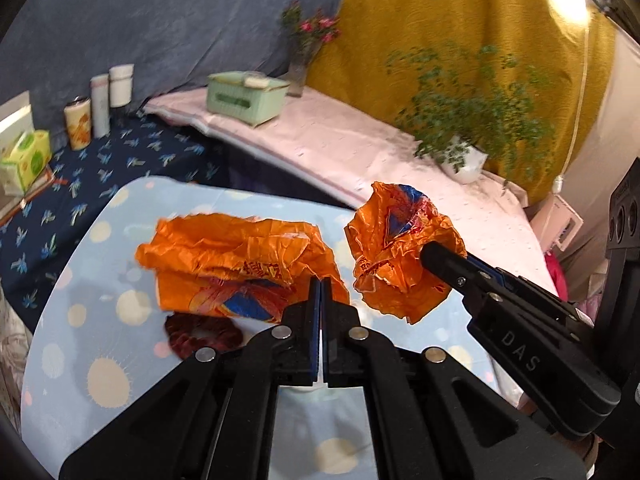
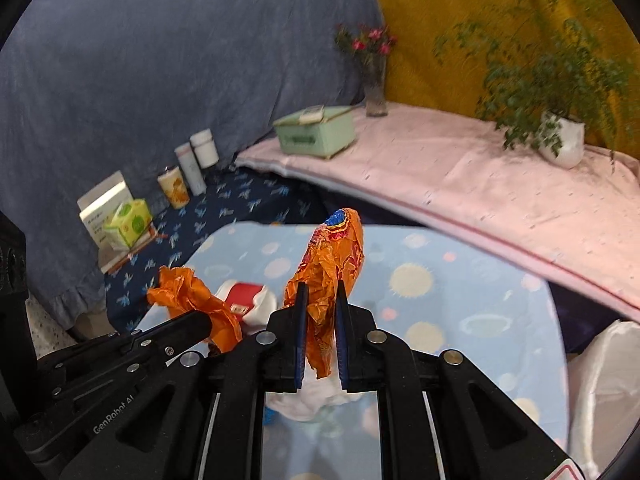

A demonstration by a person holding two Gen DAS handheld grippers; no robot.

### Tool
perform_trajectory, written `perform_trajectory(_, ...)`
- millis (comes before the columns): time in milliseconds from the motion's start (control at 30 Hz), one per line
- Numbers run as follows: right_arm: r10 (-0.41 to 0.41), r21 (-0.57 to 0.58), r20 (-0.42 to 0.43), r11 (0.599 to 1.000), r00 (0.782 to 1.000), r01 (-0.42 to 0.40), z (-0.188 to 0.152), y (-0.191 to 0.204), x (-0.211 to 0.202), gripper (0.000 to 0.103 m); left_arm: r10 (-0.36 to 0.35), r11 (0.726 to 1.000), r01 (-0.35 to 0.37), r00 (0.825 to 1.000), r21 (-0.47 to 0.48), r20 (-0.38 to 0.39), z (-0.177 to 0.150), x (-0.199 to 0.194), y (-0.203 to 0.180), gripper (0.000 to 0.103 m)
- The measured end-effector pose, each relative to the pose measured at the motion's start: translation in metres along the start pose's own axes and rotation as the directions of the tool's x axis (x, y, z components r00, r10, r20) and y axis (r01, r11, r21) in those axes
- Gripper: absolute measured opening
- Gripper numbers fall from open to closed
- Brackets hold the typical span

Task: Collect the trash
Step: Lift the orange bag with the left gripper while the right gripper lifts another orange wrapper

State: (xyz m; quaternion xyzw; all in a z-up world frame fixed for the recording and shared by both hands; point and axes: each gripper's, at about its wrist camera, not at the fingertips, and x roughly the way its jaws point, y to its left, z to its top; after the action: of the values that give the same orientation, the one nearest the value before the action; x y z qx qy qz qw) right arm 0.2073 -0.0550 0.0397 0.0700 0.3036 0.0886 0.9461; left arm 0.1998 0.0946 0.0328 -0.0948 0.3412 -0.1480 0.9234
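Two crumpled orange snack wrappers are off the table. My left gripper (image 1: 321,282) is shut on one orange wrapper (image 1: 236,256), which spreads to the left of its tips. The right wrist view shows that same left gripper (image 2: 206,322) with the wrapper (image 2: 188,294) bunched at its end. My right gripper (image 2: 320,290) is shut on the second orange wrapper (image 2: 332,256), which stands up between the blue pads. In the left wrist view the right gripper (image 1: 430,254) comes in from the right with its wrapper (image 1: 396,248) balled at its tip.
Below is a light blue planet-print table (image 1: 100,320). On it lie a dark red scrunchie (image 1: 202,338), a red and white pack (image 2: 248,300) and a white crumpled tissue (image 2: 316,400). A white bag (image 2: 600,380) stands at the right. A green box (image 2: 316,132), cans and a plant line the back.
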Motion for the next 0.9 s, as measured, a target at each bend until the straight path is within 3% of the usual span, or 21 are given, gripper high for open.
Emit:
perform_trajectory(200, -0.062, 0.049, 0.077, 0.997, 0.995, 0.058, 0.007, -0.045, -0.052, 0.012, -0.082, 0.994, 0.079, 0.996, 0.072, 0.033, 0.010, -0.013, -0.060, 0.000)
perform_trajectory(500, -0.197, 0.168, 0.112, 0.970, 0.974, 0.177, -0.017, -0.132, -0.115, 0.011, -0.210, 0.965, 0.208, 0.978, 0.158, -0.005, -0.003, -0.010, -0.154, 0.000)
perform_trajectory(633, -0.252, 0.228, 0.112, 0.948, 0.961, 0.222, -0.032, -0.172, -0.140, 0.011, -0.286, 0.939, 0.290, 0.957, 0.184, -0.046, -0.015, -0.005, -0.196, 0.000)
perform_trajectory(900, -0.333, 0.320, 0.087, 0.902, 0.939, 0.290, -0.063, -0.238, -0.176, 0.011, -0.365, 0.891, 0.385, 0.922, 0.239, -0.125, -0.038, 0.009, -0.272, 0.000)
